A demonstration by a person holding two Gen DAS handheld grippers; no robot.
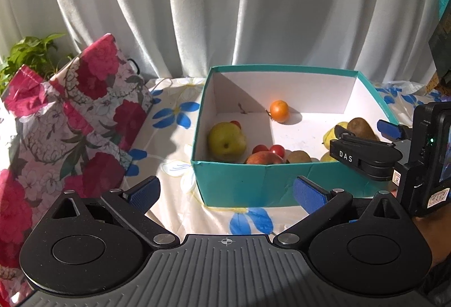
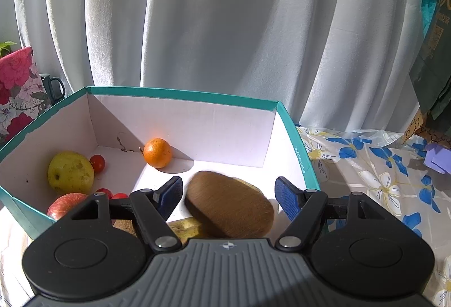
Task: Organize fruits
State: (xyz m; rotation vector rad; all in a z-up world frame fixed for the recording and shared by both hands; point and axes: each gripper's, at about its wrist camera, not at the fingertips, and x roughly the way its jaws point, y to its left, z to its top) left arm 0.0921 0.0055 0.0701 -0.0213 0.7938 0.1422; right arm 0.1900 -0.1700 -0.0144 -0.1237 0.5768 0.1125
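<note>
The teal box (image 1: 253,183) sits mid-counter, holding an orange (image 2: 157,152) in its far corner, a yellow apple (image 1: 227,141) at the left wall and cherry tomatoes (image 1: 277,149). The right gripper (image 2: 228,195) has its jaws apart around a kiwi (image 2: 229,207), untouched. The left gripper (image 1: 225,194) hovers before the box, jaws apart. A floral bag (image 1: 70,115) crowds the counter's left edge.

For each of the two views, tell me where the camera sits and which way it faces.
Left wrist: sits on the left claw, open over the flowered cloth, facing the teal box from outside; the right claw and a hand show at right.
Right wrist: sits on the right claw, looking down into the box; its open blue pads flank a kiwi without touching.
Shared: box, orange, yellow pear, curtain.
</note>
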